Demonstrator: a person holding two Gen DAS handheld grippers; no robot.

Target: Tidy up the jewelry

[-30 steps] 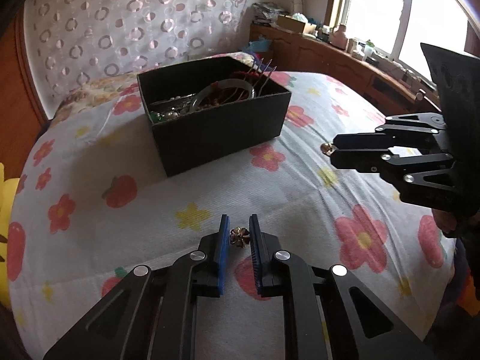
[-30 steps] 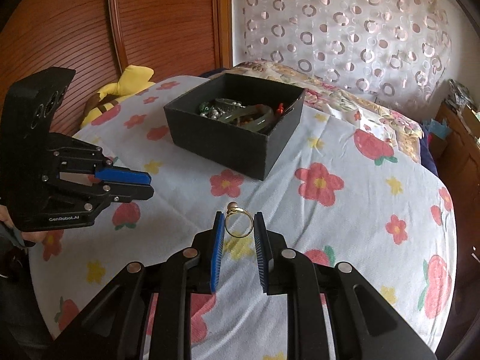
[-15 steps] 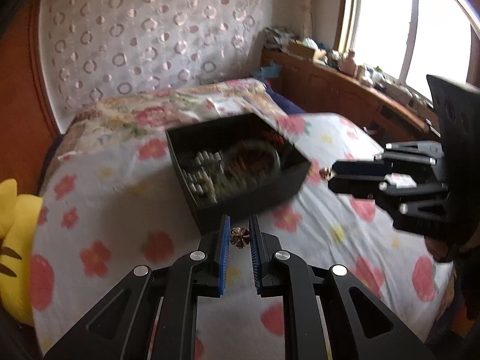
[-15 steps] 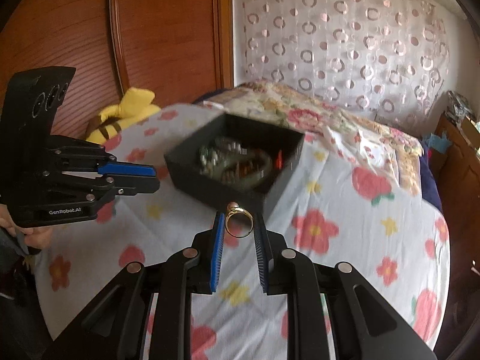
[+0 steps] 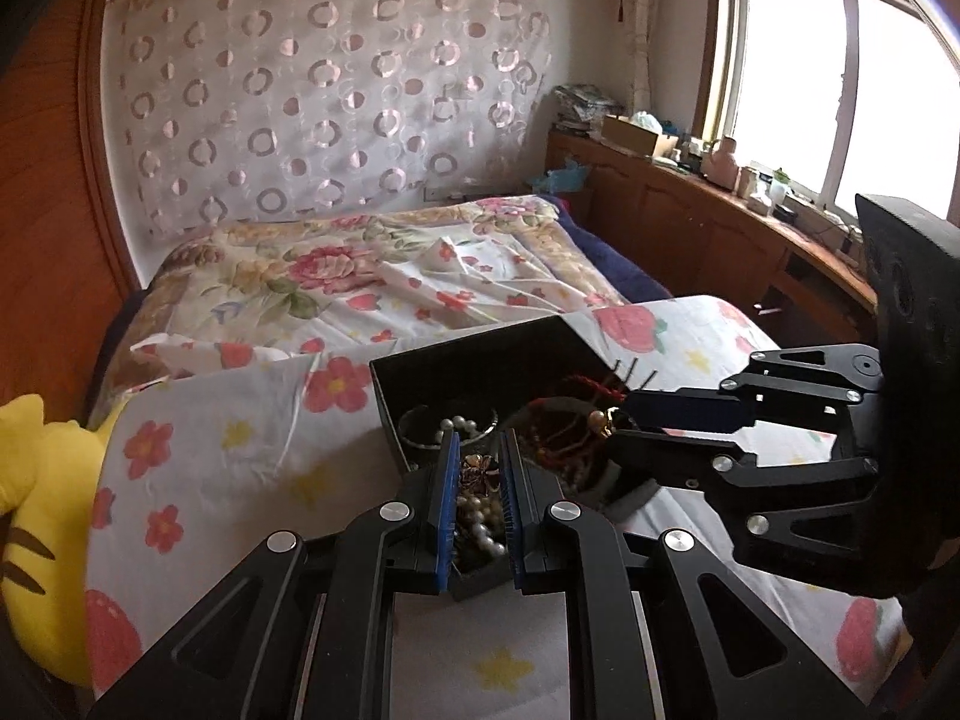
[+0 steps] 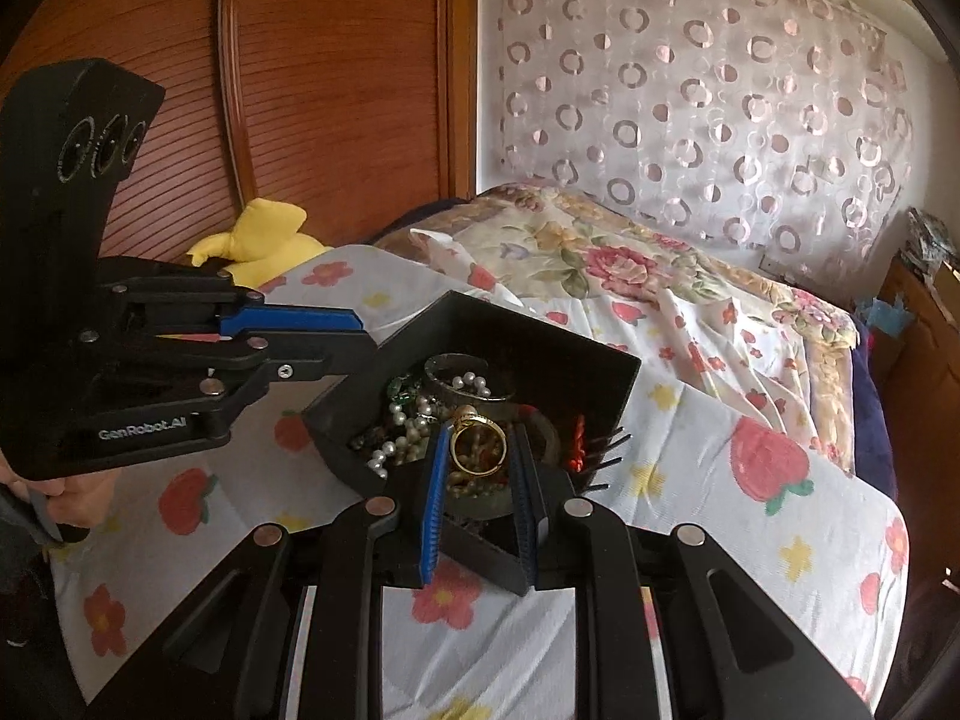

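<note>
Both tools have come from over the bedspread to above the black box [image 6: 606, 360]: the left tool [image 5: 478, 474], fingers nearly closed, pinches a small dark flower-shaped piece [image 5: 478, 471] over the box's near wall, and the right tool [image 6: 478, 456], narrowly parted, grips a gold ring [image 6: 478, 450] over the jewelry heap [image 6: 414, 420] inside. Past the box's far rim the flowered bed [image 6: 690, 420] lies open, while the two tools sit close together above the box
</note>
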